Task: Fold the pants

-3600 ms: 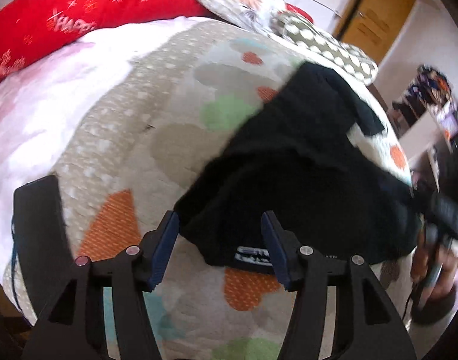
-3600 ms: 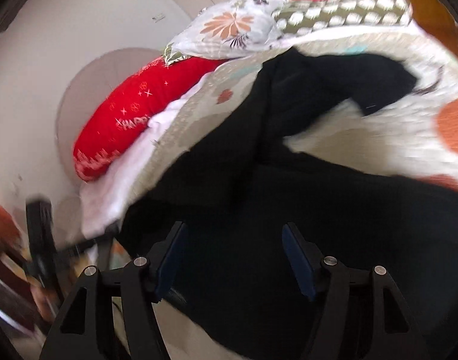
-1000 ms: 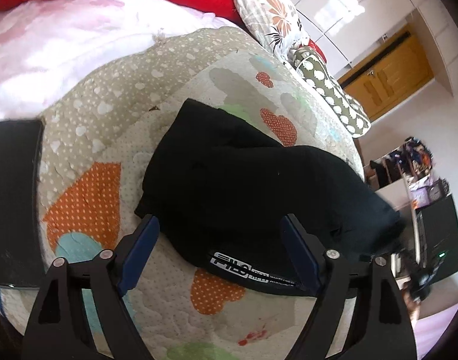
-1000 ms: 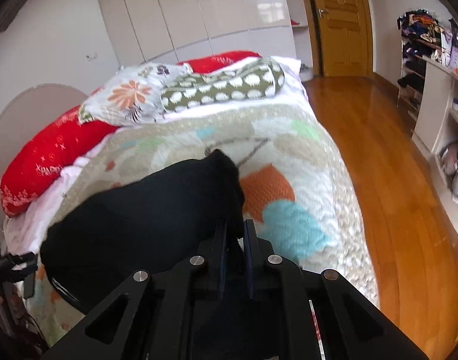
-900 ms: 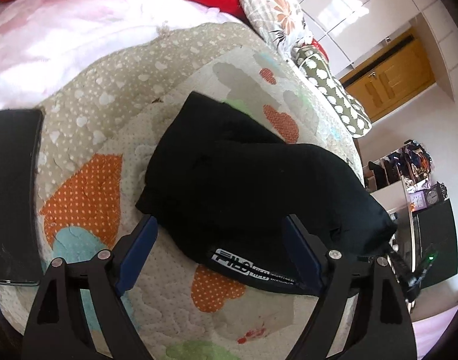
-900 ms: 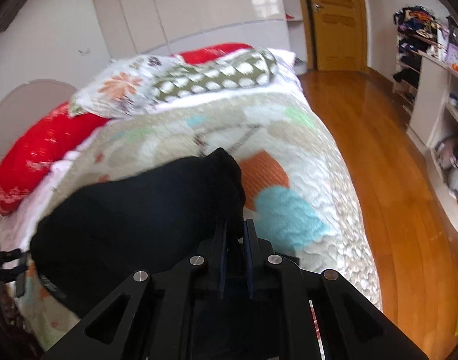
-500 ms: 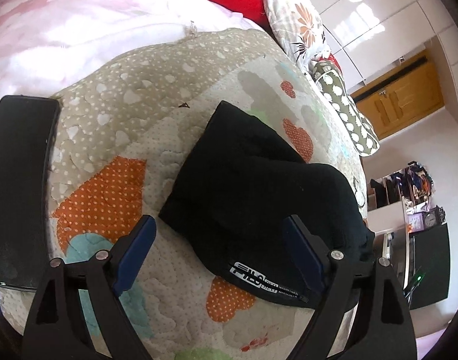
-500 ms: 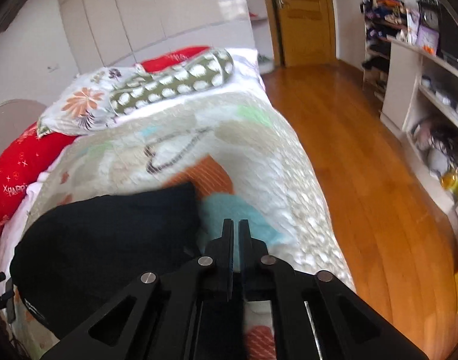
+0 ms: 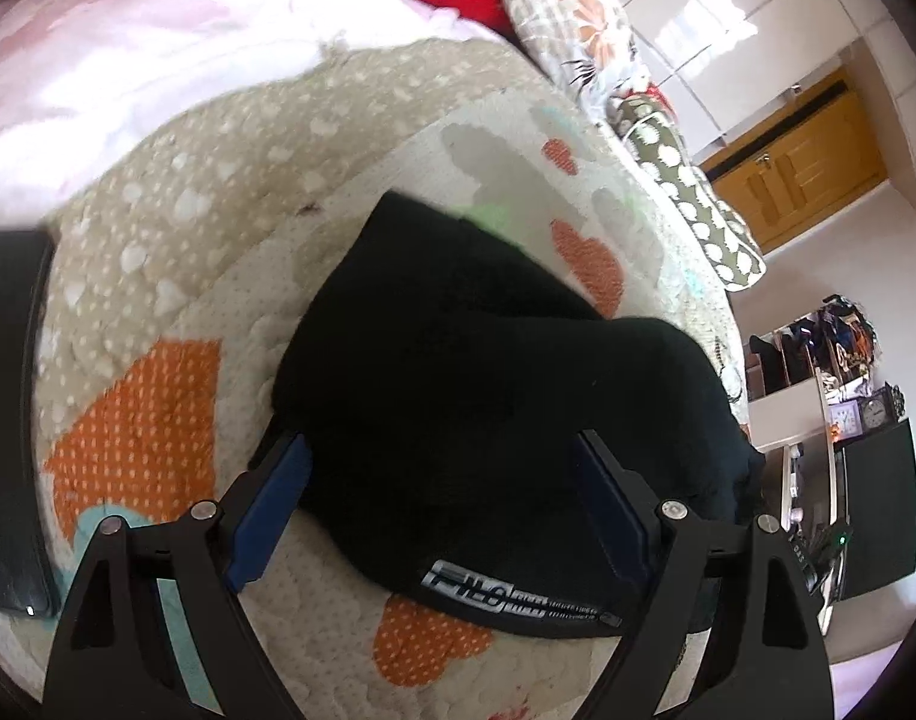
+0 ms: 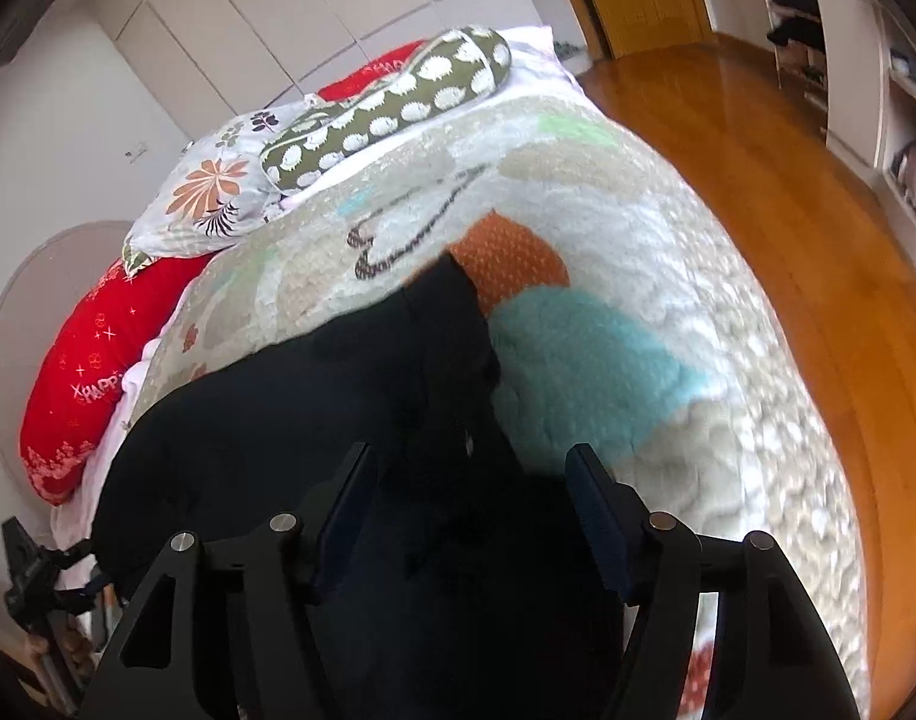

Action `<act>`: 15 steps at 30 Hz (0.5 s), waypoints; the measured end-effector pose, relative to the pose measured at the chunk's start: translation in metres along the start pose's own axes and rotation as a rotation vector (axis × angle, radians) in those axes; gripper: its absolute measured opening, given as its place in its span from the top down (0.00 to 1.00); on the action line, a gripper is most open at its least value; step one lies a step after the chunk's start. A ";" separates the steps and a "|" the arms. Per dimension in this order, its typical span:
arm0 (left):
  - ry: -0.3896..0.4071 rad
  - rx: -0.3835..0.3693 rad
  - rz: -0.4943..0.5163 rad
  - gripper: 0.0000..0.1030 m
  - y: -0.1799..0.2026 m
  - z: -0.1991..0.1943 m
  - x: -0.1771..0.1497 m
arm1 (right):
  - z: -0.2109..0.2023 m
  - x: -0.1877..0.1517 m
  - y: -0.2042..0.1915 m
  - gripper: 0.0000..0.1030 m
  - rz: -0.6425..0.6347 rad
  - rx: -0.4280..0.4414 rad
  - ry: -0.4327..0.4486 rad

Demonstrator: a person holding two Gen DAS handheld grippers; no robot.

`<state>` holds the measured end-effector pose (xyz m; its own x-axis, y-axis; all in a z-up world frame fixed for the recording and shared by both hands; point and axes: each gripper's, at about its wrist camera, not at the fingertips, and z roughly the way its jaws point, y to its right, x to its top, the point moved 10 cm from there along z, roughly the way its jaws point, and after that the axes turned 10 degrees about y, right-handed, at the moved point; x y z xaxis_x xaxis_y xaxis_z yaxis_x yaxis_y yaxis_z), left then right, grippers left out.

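Note:
The black pants (image 9: 488, 396) lie folded in a thick bundle on the patterned quilt (image 9: 158, 252), with a white logo strip at the near edge. My left gripper (image 9: 440, 468) is open, its blue-padded fingers standing either side of the bundle's near end. In the right wrist view the pants (image 10: 314, 420) lie across the quilt (image 10: 668, 276). My right gripper (image 10: 470, 480) is open over the pants' near end and holds nothing.
A black phone (image 9: 5, 420) lies at the quilt's left edge. Red (image 10: 80, 360), floral (image 10: 218, 192) and green spotted (image 10: 398, 96) pillows lie at the head of the bed. Wooden floor (image 10: 818, 210) and shelves are to the right of the bed.
My right gripper was shut on the pants' end, carried it over, then let go and opened. The pants now lie folded. My left gripper stayed open and moved closer to the bundle.

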<state>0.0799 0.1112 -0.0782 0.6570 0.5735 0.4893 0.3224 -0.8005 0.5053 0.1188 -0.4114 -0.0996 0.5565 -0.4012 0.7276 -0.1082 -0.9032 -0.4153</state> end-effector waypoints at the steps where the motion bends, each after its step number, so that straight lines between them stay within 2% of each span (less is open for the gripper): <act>1: 0.012 0.010 0.024 0.22 0.002 0.000 0.003 | 0.004 0.002 -0.003 0.50 -0.017 0.004 -0.005; 2: 0.022 0.017 0.043 0.30 0.004 0.001 0.005 | 0.007 0.004 -0.005 0.64 -0.032 0.003 -0.011; 3: 0.032 0.043 0.082 0.58 0.006 0.002 0.008 | 0.010 0.006 -0.007 0.88 -0.053 -0.005 -0.013; 4: 0.033 0.071 0.110 0.70 0.006 0.003 0.010 | 0.010 0.012 -0.009 0.91 -0.067 -0.018 0.004; 5: 0.031 0.073 0.119 0.79 0.006 0.004 0.011 | 0.006 0.020 -0.013 0.91 -0.063 -0.012 0.032; 10: 0.055 0.018 0.109 0.82 0.013 -0.010 0.031 | -0.031 0.056 -0.040 0.92 -0.073 0.051 0.147; 15: 0.088 -0.029 0.120 0.88 0.022 -0.031 0.053 | -0.074 0.077 -0.068 0.92 -0.099 0.120 0.208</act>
<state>0.1003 0.1296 -0.0189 0.6271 0.4881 0.6071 0.2245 -0.8595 0.4591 0.1080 -0.3922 0.0247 0.3772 -0.3457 0.8592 0.0437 -0.9200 -0.3894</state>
